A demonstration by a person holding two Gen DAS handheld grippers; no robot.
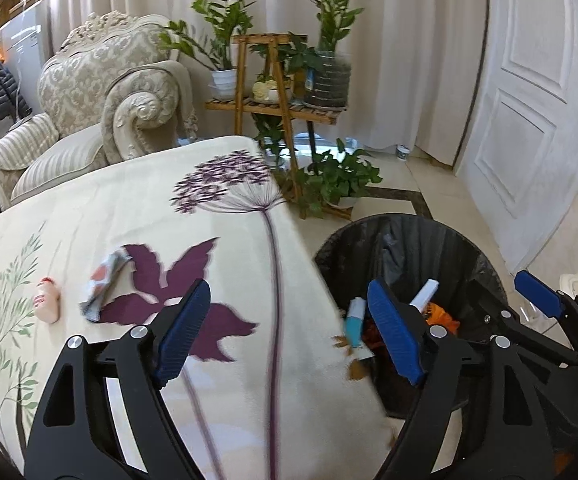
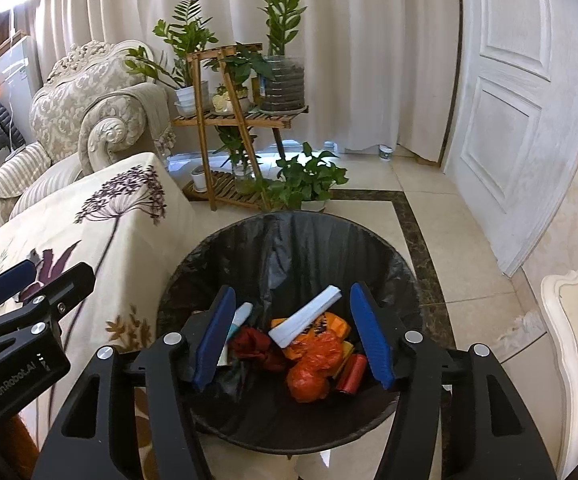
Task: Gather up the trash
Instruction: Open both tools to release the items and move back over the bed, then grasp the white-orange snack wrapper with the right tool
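A bin lined with a black bag [image 2: 289,232] stands on the floor beside the table. In it lie a white folded packet [image 2: 309,316], an orange plastic bag [image 2: 313,364], a red crumpled piece [image 2: 253,344], a small red roll [image 2: 353,372] and a blue-white tube [image 2: 241,320]. My right gripper [image 2: 294,300] hangs open above the bin with nothing between its pads. My left gripper [image 1: 289,320] is open over the table's right edge, empty. On the flowered tablecloth [image 1: 129,208] to the left lie a small pink bottle with a red cap [image 1: 47,300] and a crumpled wrapper [image 1: 105,284].
An ornate armchair [image 1: 121,92] stands behind the table. A wooden plant stand [image 1: 273,100] with several pots and a floor plant [image 1: 337,180] sit by the curtain. A white door [image 1: 537,100] is at right. A pale cabinet corner [image 2: 577,320] stands near the bin.
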